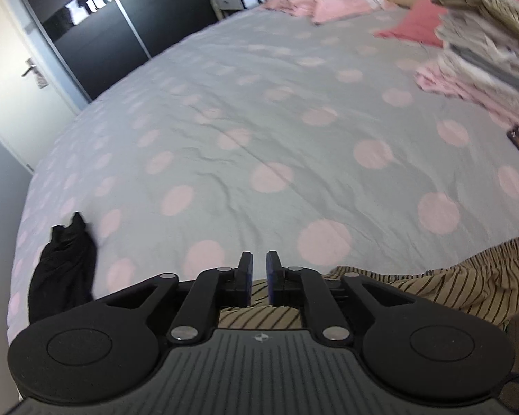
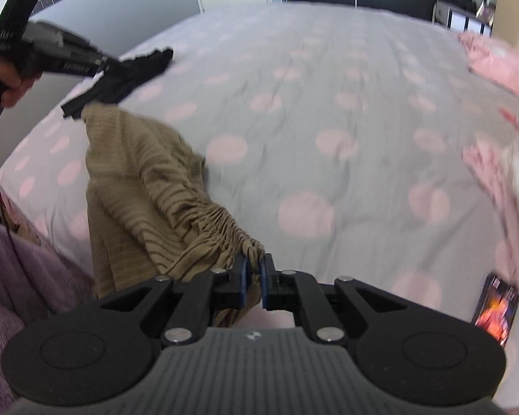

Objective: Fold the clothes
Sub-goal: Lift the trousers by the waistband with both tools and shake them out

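Tan striped garment (image 2: pixel 145 186) hanging over near edge of bed (image 2: pixel 328 103), clamped at bunched hem by right hand-held gripper (image 2: pixel 254 269) and, seemingly, left hand-held gripper (image 1: pixel 258 269). Lifting and spreading step. Next: pull corners apart, lay flat on bed.

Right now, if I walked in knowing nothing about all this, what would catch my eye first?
Probably the tan striped garment, stretched in the air between the right gripper, which pinches its bunched edge, and the left gripper at its far corner. Beneath it spreads the grey bedspread with pink dots, with a black garment at its near left edge and a stack of folded clothes far right.
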`<action>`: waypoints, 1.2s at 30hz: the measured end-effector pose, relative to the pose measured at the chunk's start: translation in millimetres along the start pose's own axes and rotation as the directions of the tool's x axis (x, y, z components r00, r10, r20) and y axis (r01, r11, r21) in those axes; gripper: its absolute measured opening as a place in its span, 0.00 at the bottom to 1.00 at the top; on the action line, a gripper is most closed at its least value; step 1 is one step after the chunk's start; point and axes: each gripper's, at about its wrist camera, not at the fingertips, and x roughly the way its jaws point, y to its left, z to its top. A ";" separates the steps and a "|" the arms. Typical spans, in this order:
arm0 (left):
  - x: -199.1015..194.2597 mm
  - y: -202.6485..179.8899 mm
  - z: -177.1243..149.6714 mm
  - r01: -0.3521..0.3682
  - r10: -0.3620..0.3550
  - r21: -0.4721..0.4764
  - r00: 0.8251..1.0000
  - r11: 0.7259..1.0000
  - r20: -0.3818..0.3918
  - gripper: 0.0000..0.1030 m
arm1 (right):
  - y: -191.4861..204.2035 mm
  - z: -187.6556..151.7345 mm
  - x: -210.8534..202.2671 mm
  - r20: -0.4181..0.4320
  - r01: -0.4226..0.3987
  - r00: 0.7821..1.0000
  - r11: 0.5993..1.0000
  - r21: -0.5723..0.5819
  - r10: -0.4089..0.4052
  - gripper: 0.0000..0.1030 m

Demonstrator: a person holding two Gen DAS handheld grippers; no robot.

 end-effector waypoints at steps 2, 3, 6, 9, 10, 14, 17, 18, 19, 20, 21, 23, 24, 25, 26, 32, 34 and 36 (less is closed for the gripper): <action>18.7 -13.3 3.2 0.012 -0.011 0.044 1.000 0.999 -0.027 0.10 | -3.9 -9.1 13.7 -0.044 -0.022 0.999 1.000 0.017 0.023 0.09; 28.5 -19.4 4.6 0.024 -0.021 0.074 0.999 0.997 -0.040 0.12 | -4.4 -13.5 20.4 -0.065 -0.031 0.997 0.999 0.018 0.032 0.09; 54.1 -36.4 4.1 0.059 -0.045 0.164 0.995 0.985 -0.084 0.20 | -6.3 -23.6 34.9 -0.103 -0.036 0.994 0.999 0.012 0.037 0.09; 83.6 -46.7 -0.2 0.113 -0.080 0.229 0.986 0.967 -0.146 0.30 | -14.0 -25.9 46.1 -0.128 -0.044 0.991 0.998 0.042 0.049 0.09; 92.2 -49.9 -2.5 0.130 -0.090 0.252 0.982 0.959 -0.165 0.34 | -16.2 -25.8 49.7 -0.133 -0.046 0.990 0.998 0.051 0.053 0.09; 115.0 -62.0 -16.9 0.209 -0.123 0.372 0.962 0.904 -0.242 0.41 | -24.4 -23.2 61.4 -0.156 -0.045 0.986 0.995 0.086 0.058 0.09; 125.5 -66.4 -27.0 0.229 -0.111 0.434 0.954 0.872 -0.280 0.48 | -29.1 -23.2 65.0 -0.169 -0.045 0.984 0.994 0.102 0.062 0.09; 128.3 -66.9 -29.7 0.234 -0.109 0.442 0.951 0.866 -0.290 0.50 | -29.9 -23.3 65.9 -0.174 -0.047 0.983 0.993 0.108 0.065 0.10; 130.9 -67.5 -32.4 0.243 -0.111 0.449 0.947 0.860 -0.301 0.50 | -30.4 -23.7 66.8 -0.179 -0.049 0.981 0.992 0.114 0.069 0.10; 133.5 -68.0 -35.1 0.252 -0.112 0.455 0.943 0.854 -0.312 0.50 | -30.2 -24.5 66.8 -0.183 -0.051 0.980 0.992 0.117 0.073 0.10; 135.6 -68.3 -36.5 0.254 -0.114 0.451 0.942 0.855 -0.315 0.50 | -30.3 -25.2 66.8 -0.187 -0.052 0.980 0.992 0.119 0.074 0.10; 140.3 -67.2 -37.5 0.256 -0.119 0.419 0.938 0.871 -0.326 0.49 | -31.4 -26.1 67.8 -0.193 -0.053 0.978 0.991 0.121 0.076 0.10; 142.1 -65.6 -37.7 0.260 -0.128 0.387 0.934 0.885 -0.335 0.46 | -32.0 -26.2 68.0 -0.196 -0.053 0.978 0.991 0.123 0.077 0.10; 141.4 -65.6 -37.9 0.261 -0.131 0.375 0.932 0.890 -0.338 0.41 | -32.5 -26.1 68.6 -0.198 -0.053 0.977 0.990 0.127 0.078 0.10; 140.3 -65.8 -38.1 0.262 -0.133 0.367 0.931 0.893 -0.340 0.38 | -33.0 -26.0 69.5 -0.199 -0.052 0.977 0.990 0.131 0.078 0.10; 123.6 -73.6 -45.9 0.183 -0.091 0.301 0.951 0.936 -0.297 0.10 | -30.9 -27.1 67.7 -0.191 -0.033 0.980 0.991 0.127 0.058 0.10; 113.4 -60.7 -45.0 0.169 -0.109 0.214 0.958 0.962 -0.266 0.03 | -29.3 -27.6 64.7 -0.178 -0.019 0.983 0.993 0.117 0.040 0.10; 98.1 -42.8 -42.0 0.162 -0.135 0.111 0.965 0.981 -0.223 0.01 | -29.3 -26.7 59.6 -0.152 -0.004 0.988 0.993 0.114 0.021 0.10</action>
